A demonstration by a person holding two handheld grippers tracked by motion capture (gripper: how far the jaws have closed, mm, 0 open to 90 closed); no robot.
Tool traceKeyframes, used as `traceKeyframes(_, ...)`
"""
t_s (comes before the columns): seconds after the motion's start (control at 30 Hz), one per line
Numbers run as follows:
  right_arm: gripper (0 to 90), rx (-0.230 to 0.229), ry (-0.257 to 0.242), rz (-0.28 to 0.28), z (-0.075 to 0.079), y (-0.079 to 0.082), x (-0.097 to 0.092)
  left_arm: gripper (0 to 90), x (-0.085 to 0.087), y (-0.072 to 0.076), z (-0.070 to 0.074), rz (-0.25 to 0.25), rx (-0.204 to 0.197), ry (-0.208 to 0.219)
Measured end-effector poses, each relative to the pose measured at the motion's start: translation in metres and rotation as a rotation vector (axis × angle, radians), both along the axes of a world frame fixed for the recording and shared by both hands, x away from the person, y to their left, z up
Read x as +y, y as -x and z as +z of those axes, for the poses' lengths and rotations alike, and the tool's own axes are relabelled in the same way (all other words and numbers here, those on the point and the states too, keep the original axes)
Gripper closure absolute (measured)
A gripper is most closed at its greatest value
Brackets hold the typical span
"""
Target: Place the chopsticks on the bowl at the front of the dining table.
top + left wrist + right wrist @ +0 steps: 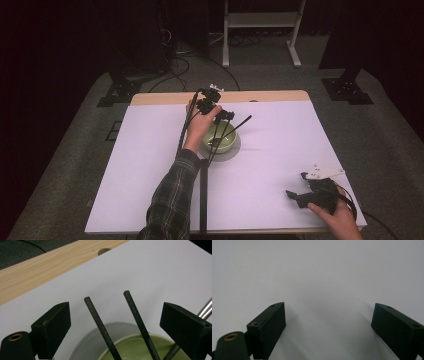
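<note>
Here the left hand-held gripper (115, 322) hangs spread over the green bowl (140, 347) — the right hand-held gripper (328, 325) is spread too.

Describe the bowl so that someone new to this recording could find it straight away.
On the white sheet that covers the table, look just left of the middle, under the left gripper. There the pale green bowl stands on a grey round saucer. Two thin black sticks lean out of it, and it is the one green thing on the sheet.
</note>
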State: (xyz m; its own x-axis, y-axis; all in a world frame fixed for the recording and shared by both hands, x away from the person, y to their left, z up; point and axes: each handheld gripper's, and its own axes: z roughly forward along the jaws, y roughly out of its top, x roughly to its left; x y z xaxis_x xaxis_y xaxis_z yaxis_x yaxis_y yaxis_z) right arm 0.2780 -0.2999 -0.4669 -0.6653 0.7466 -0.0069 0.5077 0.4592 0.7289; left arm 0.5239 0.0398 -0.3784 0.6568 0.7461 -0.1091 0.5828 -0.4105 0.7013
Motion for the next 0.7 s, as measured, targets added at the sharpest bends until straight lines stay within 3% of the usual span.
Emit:
traceKeyframes(0.33, 10.5, 0.001, -0.001, 0.0, 0.0, 0.0, 0.0, 8.9, -0.007, -0.007, -0.011, 0.015, 0.018, -0.045)
traceKeyframes(0.7, 10.5, 0.001, 0.0, 0.0, 0.0, 0.0, 0.0, 8.9, 0.001, -0.01, -0.011, 0.049, 0.023, -0.048)
